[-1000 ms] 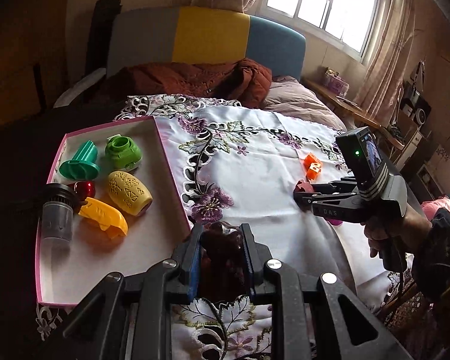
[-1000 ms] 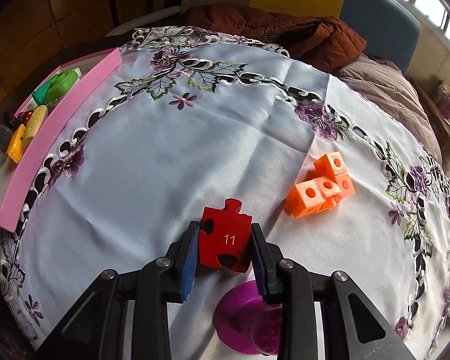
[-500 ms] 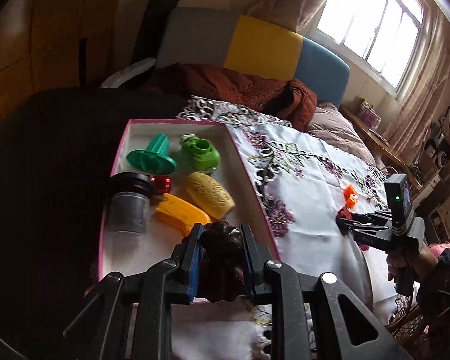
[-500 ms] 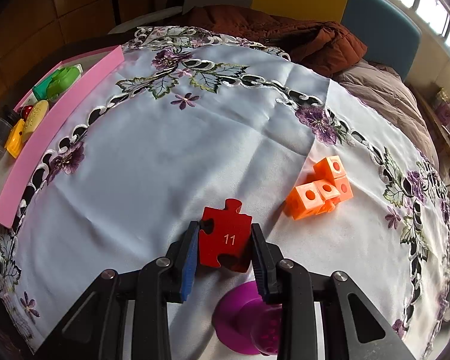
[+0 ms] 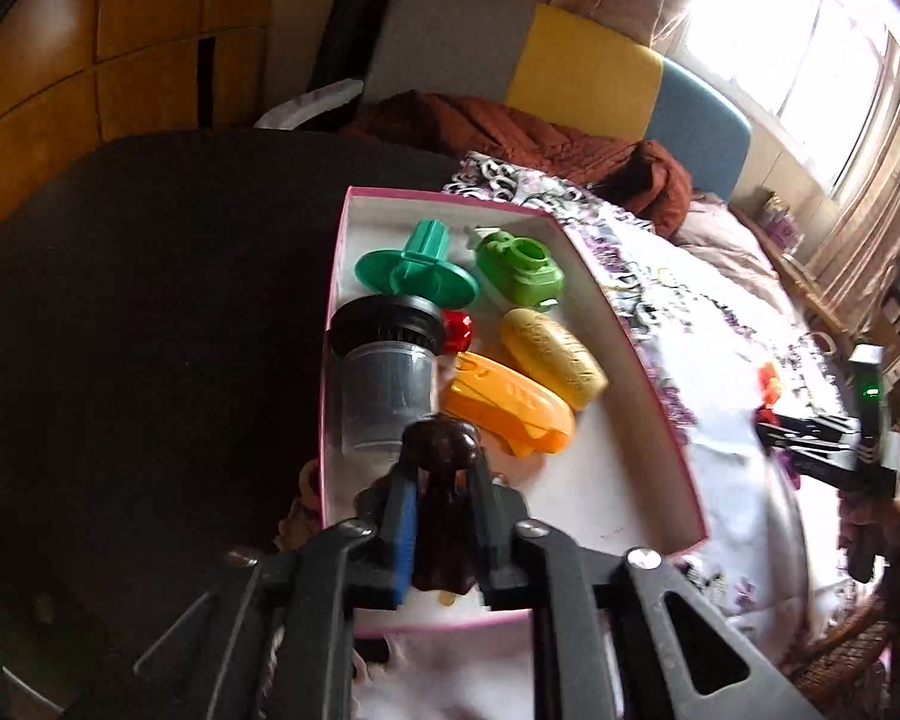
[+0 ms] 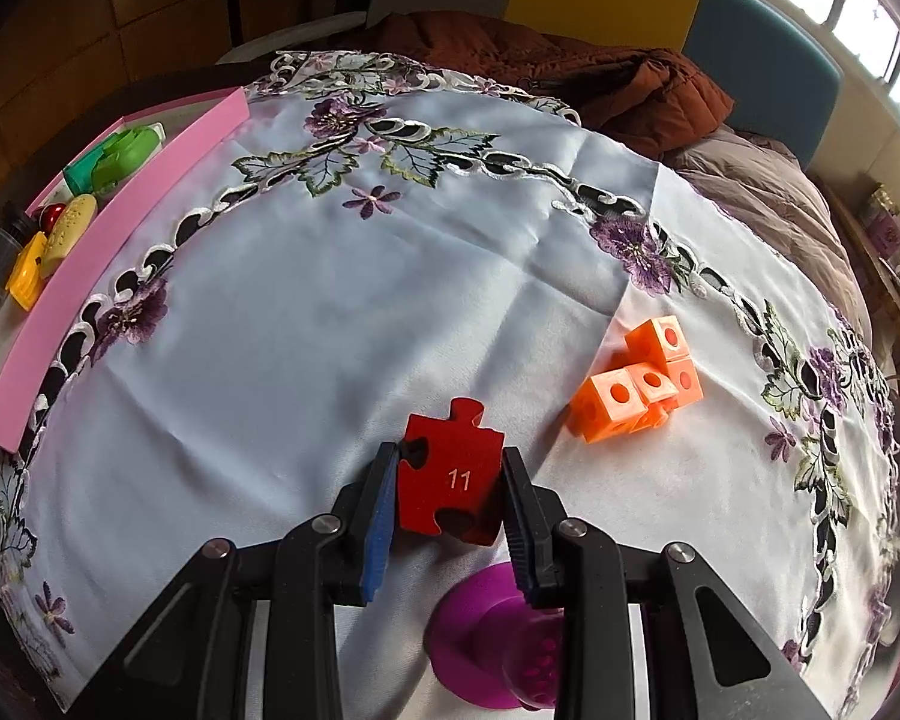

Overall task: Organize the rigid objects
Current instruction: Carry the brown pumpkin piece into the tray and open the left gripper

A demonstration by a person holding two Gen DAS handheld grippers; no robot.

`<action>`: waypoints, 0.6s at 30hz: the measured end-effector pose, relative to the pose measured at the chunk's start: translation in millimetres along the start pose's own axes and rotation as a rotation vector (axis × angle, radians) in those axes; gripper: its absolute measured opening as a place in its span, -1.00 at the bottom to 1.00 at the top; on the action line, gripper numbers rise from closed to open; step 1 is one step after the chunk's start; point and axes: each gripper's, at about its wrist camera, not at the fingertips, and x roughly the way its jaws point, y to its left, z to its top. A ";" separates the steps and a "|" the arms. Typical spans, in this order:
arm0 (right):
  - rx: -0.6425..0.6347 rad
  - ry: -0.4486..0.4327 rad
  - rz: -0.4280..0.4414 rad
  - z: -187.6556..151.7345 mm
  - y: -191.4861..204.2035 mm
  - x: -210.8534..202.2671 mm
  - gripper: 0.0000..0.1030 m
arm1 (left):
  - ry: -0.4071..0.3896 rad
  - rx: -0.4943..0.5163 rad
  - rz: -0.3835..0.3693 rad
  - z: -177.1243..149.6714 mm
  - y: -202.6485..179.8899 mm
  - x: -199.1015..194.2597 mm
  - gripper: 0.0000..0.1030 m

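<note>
Left hand-held gripper (image 5: 441, 501): jaws clamped on a dark brown knobbly figure (image 5: 442, 480), held above the near end of the pink-rimmed tray (image 5: 654, 378). Tray contents, 6 items: teal flanged spool (image 5: 417, 272); green moulded piece with a round opening (image 5: 519, 266); yellow textured oval piece (image 5: 552, 356); orange ridged piece (image 5: 507, 410), lying against the yellow one; small red item (image 5: 457, 330), partly hidden; clear cup with a black ribbed top (image 5: 386, 378), at the tray's left wall. Tray sits at the left edge of the tabletop, partly on the white embroidered cloth (image 6: 330, 312) with purple flowers. Right hand-held gripper (image 6: 450, 501): jaws closed on a red puzzle piece (image 6: 453, 474) marked 11, gripped by its 2 side edges just over the cloth. Orange cluster of linked cubes (image 6: 639, 387): on the cloth, to the right of the puzzle piece and apart from it. Magenta disc-shaped item (image 6: 489, 642): on the cloth, under the right hand-held gripper, partly hidden by its frame. Background: brown quilted jacket (image 6: 570, 72) on a bed.
</note>
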 end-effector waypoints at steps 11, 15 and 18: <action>-0.005 0.000 -0.002 0.4 0.5 0.7 -0.37 | -0.078 0.067 0.105 9.8 -3.2 18.3 -0.75; -0.006 0.001 -0.003 0.6 0.6 0.8 -0.37 | -0.111 0.087 0.119 2.3 -7.6 17.1 -0.75; -0.006 0.001 -0.003 0.6 0.6 0.9 -0.37 | -0.128 0.066 0.102 -3.4 -4.8 13.3 -0.63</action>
